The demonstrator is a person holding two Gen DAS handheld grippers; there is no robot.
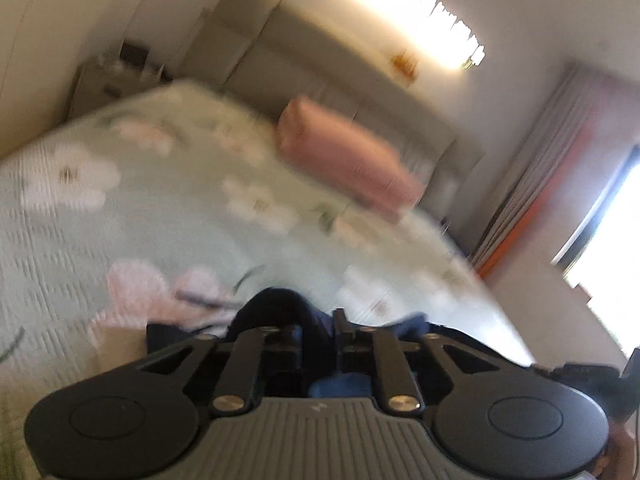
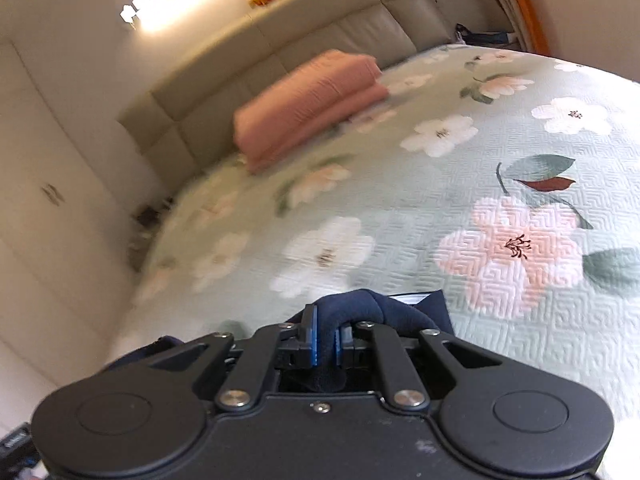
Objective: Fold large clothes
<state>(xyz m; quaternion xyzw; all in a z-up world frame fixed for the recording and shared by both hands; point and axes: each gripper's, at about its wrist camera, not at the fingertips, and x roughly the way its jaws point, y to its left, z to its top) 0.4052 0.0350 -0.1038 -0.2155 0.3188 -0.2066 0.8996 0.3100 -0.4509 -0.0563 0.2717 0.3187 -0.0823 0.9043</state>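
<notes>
A dark navy garment (image 1: 276,306) is bunched between the fingers of my left gripper (image 1: 320,332), which is shut on it above the bed. The left wrist view is blurred by motion. My right gripper (image 2: 326,336) is shut on another bunched part of the same navy garment (image 2: 360,306), pinched between its blue pads (image 2: 314,334). Most of the garment hangs below the grippers and is hidden by their bodies.
The bed has a pale green floral quilt (image 2: 460,208), also in the left wrist view (image 1: 120,216). A folded pink blanket (image 2: 308,100) lies by the padded headboard (image 2: 280,36). White wardrobe doors (image 2: 48,184) stand to one side, curtains and a window (image 1: 600,208) to the other.
</notes>
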